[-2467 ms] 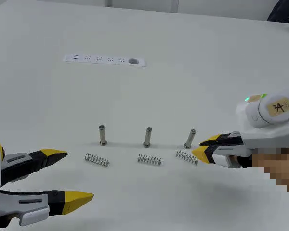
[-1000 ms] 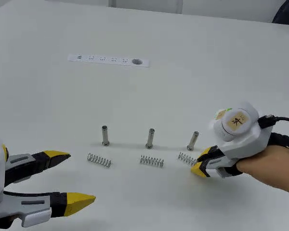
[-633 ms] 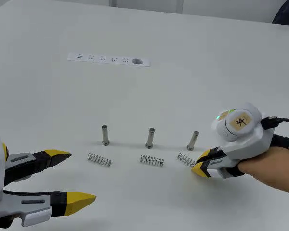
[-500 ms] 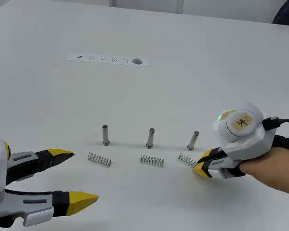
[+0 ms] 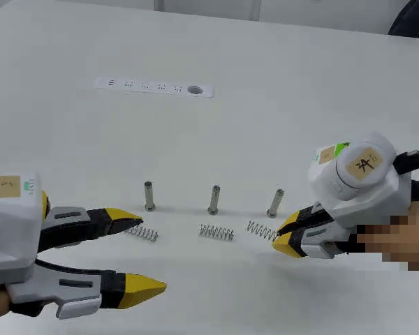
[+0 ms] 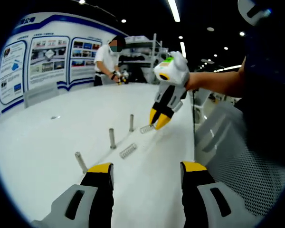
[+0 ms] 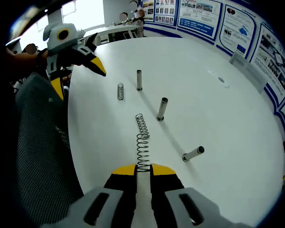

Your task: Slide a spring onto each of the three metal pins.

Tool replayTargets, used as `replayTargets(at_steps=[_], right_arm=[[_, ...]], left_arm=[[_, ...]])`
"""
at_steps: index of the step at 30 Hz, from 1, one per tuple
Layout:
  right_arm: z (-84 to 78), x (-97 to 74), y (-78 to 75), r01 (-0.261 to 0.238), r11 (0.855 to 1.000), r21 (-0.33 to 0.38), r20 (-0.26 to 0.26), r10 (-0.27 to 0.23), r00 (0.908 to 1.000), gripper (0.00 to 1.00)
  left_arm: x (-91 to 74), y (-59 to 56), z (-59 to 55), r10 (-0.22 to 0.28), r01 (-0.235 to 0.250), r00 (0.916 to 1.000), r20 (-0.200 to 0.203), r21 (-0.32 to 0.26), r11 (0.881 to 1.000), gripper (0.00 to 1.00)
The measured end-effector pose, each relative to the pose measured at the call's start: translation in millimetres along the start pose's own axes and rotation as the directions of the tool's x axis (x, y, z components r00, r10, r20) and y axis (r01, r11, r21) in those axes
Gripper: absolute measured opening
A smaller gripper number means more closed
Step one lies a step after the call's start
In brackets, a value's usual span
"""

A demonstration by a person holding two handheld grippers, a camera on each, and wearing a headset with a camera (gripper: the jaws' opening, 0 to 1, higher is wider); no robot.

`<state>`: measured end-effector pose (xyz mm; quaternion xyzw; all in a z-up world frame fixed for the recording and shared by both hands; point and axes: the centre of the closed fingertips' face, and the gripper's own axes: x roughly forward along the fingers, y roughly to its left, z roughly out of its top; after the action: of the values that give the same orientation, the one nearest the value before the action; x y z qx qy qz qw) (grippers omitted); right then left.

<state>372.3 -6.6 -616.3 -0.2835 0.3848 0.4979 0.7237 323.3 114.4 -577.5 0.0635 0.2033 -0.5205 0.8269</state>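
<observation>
Steel coil sits between the yellow tips of the right gripper [image 7: 143,167]. Its jaws stand almost together on the near end of the right spring [image 7: 142,151], which lies to the right of the middle pin [image 5: 214,199] and a little nearer the person. Whether the far end has lifted off the white table [image 5: 279,105] cannot be told. Gripping by one end probably leaves the other end's opening free to go over a pin top.

The right pin [image 5: 275,203] stands upright on the right of the middle pin, just behind the held spring, so it is likely the first target.

The middle spring [image 5: 216,232] lies flat just in front of the middle pin. The left spring [image 5: 141,232] lies to the front and left of it, before the left pin [image 5: 149,196]. Each coil seems laid out ahead of its own post so the pairs are plain. All three pins are bare, and the task looks to be at its first pick-up.

The left gripper [image 5: 140,251] hangs left of the middle pin and closer to the person. Its jaws are spread wide with nothing between them, and the upper tip is just beside the left spring, apparently ready for that one.
</observation>
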Motion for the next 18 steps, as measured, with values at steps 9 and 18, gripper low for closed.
replayTargets(at_steps=[9, 18], right_arm=[[31.6, 0.8, 29.6, -0.099, 0.988, -0.121, 0.029, 0.103, 0.9943, 0.11], [52.2, 2.5, 57.4, -0.162, 0.960, -0.227, 0.020, 0.171, 0.9851, 0.11]], left_arm=[[17.9, -11.2, 1.2, -0.078, 0.080, 0.9962, -0.038, 0.060, 0.995, 0.50], [25.1, -19.3, 4.6, -0.126, 0.130, 0.9911, -0.041, 0.091, 0.987, 0.40]])
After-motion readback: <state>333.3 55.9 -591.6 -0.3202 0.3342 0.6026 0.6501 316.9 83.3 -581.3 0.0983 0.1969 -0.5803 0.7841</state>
